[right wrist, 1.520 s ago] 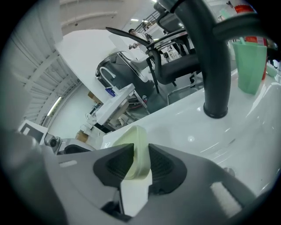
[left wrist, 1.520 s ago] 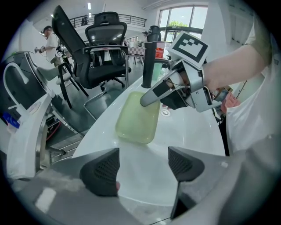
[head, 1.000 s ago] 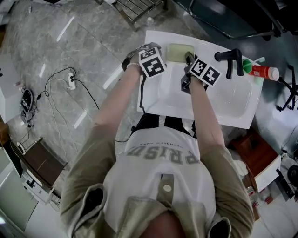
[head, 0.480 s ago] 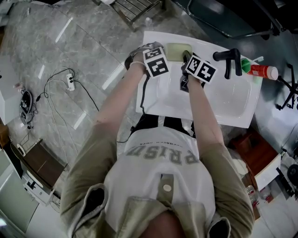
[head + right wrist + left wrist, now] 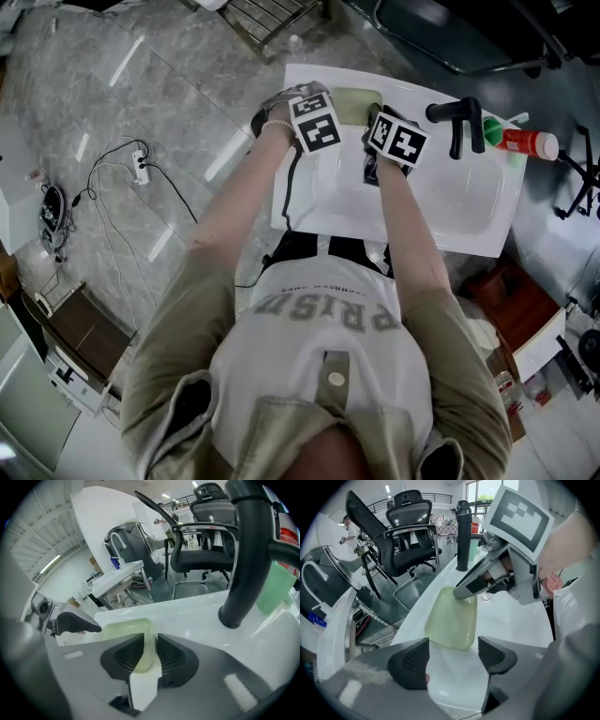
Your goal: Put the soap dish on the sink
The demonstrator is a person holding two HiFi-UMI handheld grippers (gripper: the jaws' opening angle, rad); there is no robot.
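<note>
On the sink (image 5: 469, 220) ledge the right gripper (image 5: 149, 654) has just narrowed its jaws, apparently pinching the soap dish (image 5: 125, 632) rim; the left gripper (image 5: 452, 656) holds its jaws wide, empty; final positioning seems under way.

Bright, even light — fisheye edges, sharp
</note>
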